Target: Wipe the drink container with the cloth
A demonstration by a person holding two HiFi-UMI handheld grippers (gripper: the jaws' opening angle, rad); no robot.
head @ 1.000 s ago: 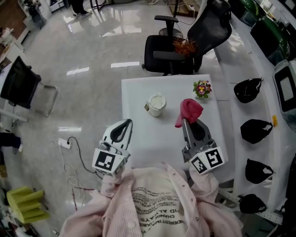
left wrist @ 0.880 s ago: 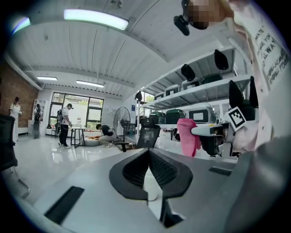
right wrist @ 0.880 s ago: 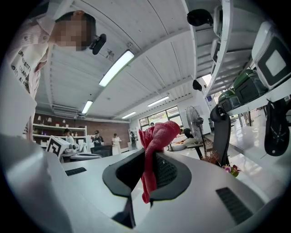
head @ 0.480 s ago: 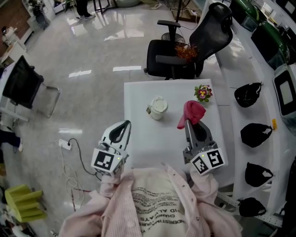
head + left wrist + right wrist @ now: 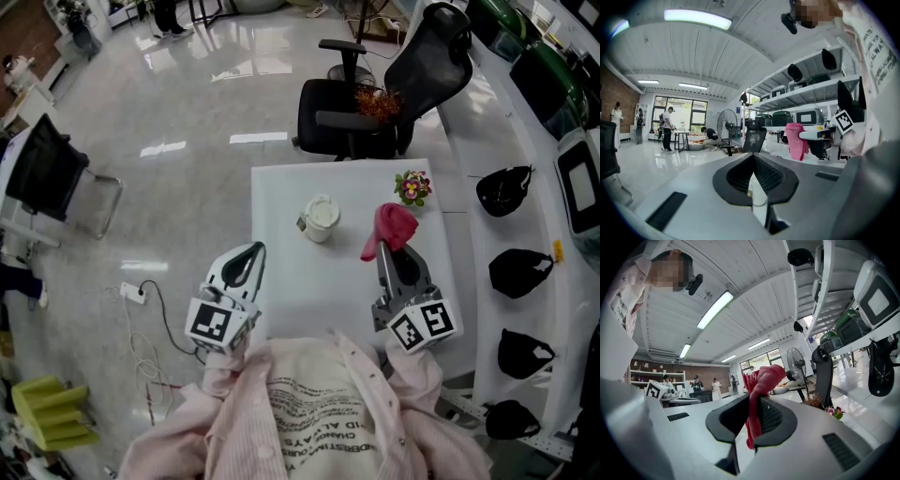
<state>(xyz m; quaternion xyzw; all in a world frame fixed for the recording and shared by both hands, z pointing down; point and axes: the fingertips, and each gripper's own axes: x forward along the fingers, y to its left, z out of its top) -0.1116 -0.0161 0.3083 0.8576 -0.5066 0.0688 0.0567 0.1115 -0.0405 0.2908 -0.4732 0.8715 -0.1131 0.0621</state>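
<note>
The drink container, a white lidded cup with a small tag, stands upright on the white table, toward its far side. My right gripper is shut on a pink-red cloth, held to the right of the cup and apart from it. In the right gripper view the cloth bunches above the jaws and hangs down between them. My left gripper is shut and empty at the table's left edge, short of the cup. The left gripper view shows the cloth off to the right.
A black office chair stands at the table's far edge. A small pot of flowers sits at the far right corner. Black helmets line the white shelf on the right. A cable and plug lie on the floor at left.
The head view has shifted slightly. Both grippers keep nearly the same places, the cloth still in the right one, the cup unmoved.
</note>
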